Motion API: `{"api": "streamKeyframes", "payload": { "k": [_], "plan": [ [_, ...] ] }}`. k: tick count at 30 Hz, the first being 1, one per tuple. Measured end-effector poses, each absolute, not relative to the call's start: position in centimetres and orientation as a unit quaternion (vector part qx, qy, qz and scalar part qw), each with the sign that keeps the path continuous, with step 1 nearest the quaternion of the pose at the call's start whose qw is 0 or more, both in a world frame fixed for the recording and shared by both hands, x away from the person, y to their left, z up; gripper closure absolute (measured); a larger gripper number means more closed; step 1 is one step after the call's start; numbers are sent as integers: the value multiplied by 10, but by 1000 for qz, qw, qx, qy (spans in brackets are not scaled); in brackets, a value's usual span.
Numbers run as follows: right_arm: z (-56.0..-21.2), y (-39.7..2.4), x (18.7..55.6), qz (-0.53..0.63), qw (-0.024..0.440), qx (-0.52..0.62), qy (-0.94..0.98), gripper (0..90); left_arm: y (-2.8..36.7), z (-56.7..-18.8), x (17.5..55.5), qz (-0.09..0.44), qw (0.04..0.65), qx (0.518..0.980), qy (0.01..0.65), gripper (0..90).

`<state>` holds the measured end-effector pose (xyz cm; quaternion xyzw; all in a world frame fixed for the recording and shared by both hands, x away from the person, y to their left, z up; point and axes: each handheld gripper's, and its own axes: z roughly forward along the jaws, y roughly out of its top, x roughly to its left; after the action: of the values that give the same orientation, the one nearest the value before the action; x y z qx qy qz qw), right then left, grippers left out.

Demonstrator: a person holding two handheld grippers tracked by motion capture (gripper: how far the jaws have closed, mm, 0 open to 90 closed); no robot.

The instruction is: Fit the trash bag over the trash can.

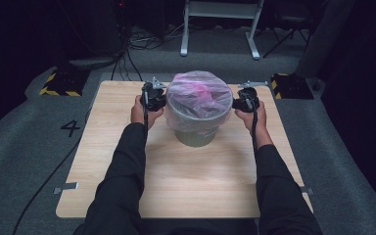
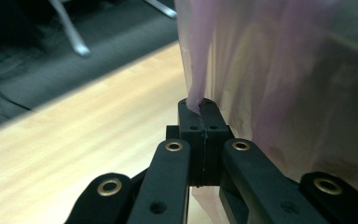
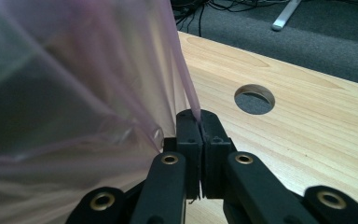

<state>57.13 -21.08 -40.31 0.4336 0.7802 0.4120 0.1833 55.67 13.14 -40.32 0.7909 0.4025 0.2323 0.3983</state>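
Pink bin liner (image 1: pixel 196 100) over a green bin (image 1: pixel 196 137) mid-worktop (image 1: pixel 186 181): left gripper (image 2: pixel 199 105) at nine o'clock, right gripper (image 3: pixel 199 116) at three, fingers apparently pinching its film.

Glossy thin plastic bag (image 1: pixel 196 100), matt wooden table (image 1: pixel 186 181)

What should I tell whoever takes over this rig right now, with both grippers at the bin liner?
Left gripper: shut on the pink plastic bag, pinching a fold of its film on the bin's left side.
Right gripper: shut on the same bag, on the right side.
The bin stands upright, mid-table, with the bag draped over its rim and down its outside.
Done: both sides of the bag gripped.
Left, probably: work the bag along the rim with both hands together; whether it goes on or comes off I can't tell.
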Motion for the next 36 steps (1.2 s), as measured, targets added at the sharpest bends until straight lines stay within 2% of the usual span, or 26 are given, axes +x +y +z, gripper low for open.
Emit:
{"api": "streamKeyframes", "payload": {
  "k": [8, 12, 23, 29, 32, 34, 36],
  "plan": [
    [-398, -203, 575, 392, 188, 441, 785, 887, 123, -397, 568, 227, 350, 802, 427, 900],
    [-397, -202, 577, 388, 186, 444, 786, 886, 122, -397, 574, 217, 348, 798, 443, 900],
    [-400, -207, 582, 414, 166, 460, 768, 886, 123, -408, 591, 124, 359, 795, 472, 900],
    [-402, -209, 584, 420, 157, 464, 764, 883, 123, -415, 594, 107, 360, 791, 483, 898],
    [-400, -210, 579, 433, 165, 453, 762, 852, 129, -413, 589, 134, 374, 782, 480, 816],
    [-399, -212, 575, 435, 173, 446, 763, 834, 137, -412, 583, 150, 385, 774, 479, 672],
    [-398, -215, 569, 438, 183, 438, 763, 751, 148, -411, 574, 164, 405, 776, 454, 622]
  ]
}}
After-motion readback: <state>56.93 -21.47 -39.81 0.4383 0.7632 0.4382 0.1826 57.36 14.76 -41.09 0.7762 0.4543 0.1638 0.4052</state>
